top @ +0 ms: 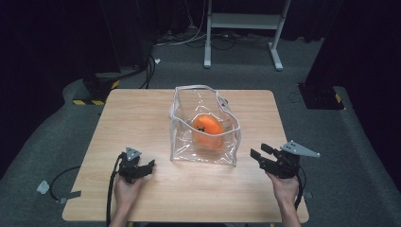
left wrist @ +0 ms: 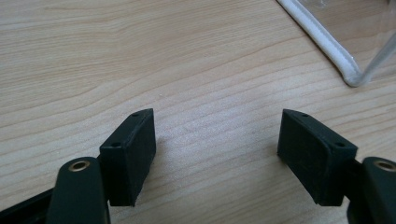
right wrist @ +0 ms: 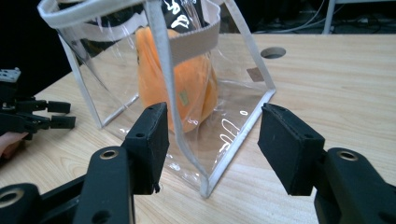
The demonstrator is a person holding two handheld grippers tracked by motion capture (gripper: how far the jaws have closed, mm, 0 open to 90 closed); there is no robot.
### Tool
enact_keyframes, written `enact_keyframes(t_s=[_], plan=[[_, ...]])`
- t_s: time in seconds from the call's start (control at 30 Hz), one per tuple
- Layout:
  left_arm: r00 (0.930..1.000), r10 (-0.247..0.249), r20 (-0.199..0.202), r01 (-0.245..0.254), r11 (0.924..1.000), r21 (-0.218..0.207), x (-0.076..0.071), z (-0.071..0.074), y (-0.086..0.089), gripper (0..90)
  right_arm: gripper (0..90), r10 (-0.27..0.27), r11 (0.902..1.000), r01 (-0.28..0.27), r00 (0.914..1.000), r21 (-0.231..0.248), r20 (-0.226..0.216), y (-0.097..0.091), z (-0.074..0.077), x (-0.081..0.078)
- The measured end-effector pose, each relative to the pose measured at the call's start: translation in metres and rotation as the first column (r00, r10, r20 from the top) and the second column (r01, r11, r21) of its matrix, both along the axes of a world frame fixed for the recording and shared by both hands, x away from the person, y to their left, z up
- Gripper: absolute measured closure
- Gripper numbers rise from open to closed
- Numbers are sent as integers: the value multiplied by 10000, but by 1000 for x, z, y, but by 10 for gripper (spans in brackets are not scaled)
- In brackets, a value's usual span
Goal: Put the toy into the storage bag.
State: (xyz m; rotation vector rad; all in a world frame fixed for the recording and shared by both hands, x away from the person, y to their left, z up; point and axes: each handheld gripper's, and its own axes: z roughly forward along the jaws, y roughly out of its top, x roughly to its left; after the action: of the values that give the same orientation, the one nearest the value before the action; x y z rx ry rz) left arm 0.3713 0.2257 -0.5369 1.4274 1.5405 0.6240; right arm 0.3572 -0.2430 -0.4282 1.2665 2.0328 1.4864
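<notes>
High view: clear bag with orange toy stood mid-counter; left gripper, right gripper flanked it, both open, empty, poised to grasp.

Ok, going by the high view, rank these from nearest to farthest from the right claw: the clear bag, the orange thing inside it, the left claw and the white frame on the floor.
From the right claw:
1. Clear bag: its near corner is just to the left.
2. Orange thing: inside the bag, farther left and back.
3. Left claw: across the table's near side.
4. White frame: on the floor beyond the table.
</notes>
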Motion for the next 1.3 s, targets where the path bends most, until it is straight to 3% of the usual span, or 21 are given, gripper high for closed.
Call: enact_keyframes(t_s=[0.53, 0.8, 1.3], plan=[[10000, -7, -2, 7, 10000, 1, 0, 0, 0, 278, 428, -304, 9995, 301, 9992, -118, -254, -1, -9, 11], [10000, 2, 1, -2, 10000, 4, 0, 0, 0, 278, 429, -381, 9986, 362, 9981, -397, -474, 1, -15, 16], [10000, -5, 1, 5, 10000, 20, 0, 0, 0, 278, 429, -624, 9974, 599, 9960, -399, -632, -3, -24, 22]])
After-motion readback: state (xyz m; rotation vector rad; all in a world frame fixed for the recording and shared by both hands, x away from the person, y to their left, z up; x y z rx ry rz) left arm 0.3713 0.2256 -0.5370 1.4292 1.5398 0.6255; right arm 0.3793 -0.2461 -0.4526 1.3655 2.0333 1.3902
